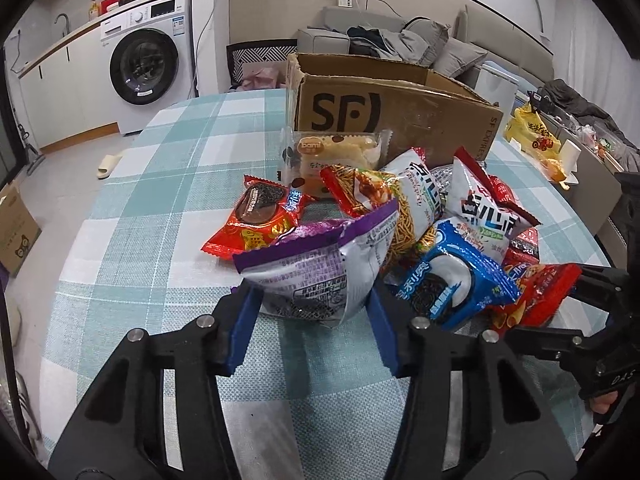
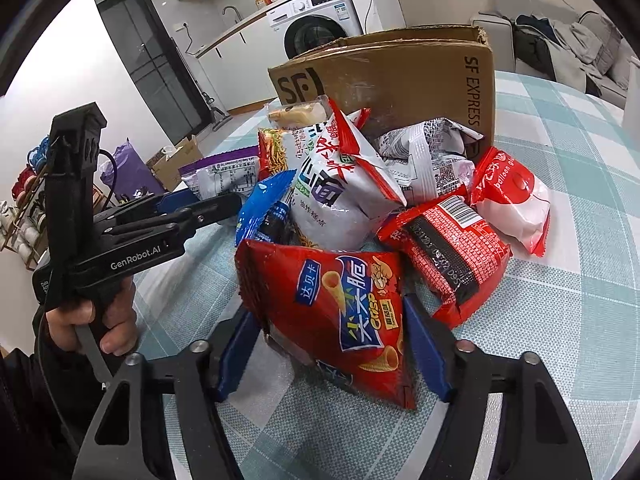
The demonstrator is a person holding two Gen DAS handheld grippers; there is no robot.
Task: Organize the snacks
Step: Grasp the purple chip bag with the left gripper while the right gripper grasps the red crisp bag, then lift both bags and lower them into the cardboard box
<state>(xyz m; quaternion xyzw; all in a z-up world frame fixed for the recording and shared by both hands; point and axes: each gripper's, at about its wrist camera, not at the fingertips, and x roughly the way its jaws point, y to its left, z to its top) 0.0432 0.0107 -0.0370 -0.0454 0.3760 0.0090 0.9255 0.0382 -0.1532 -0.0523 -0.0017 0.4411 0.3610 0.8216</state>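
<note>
A pile of snack packets lies on the checked tablecloth in front of an open SF cardboard box [image 1: 384,108] [image 2: 400,76]. My left gripper [image 1: 316,312] is open, its blue pads on either side of a purple-and-silver bag [image 1: 316,264], which also shows in the right wrist view [image 2: 216,172]. My right gripper [image 2: 332,340] is open around a red corn-cone crisp bag [image 2: 340,304], seen in the left wrist view [image 1: 536,292]. A blue cookie packet [image 1: 456,280], a white-and-red bag [image 2: 340,184] and a red wafer packet [image 1: 256,220] lie in the pile.
The round table [image 1: 152,200] has a teal checked cloth. A washing machine [image 1: 148,64] stands at the back left and a sofa with clothes [image 1: 400,40] behind the box. A yellow bag [image 1: 532,136] lies on a side surface to the right.
</note>
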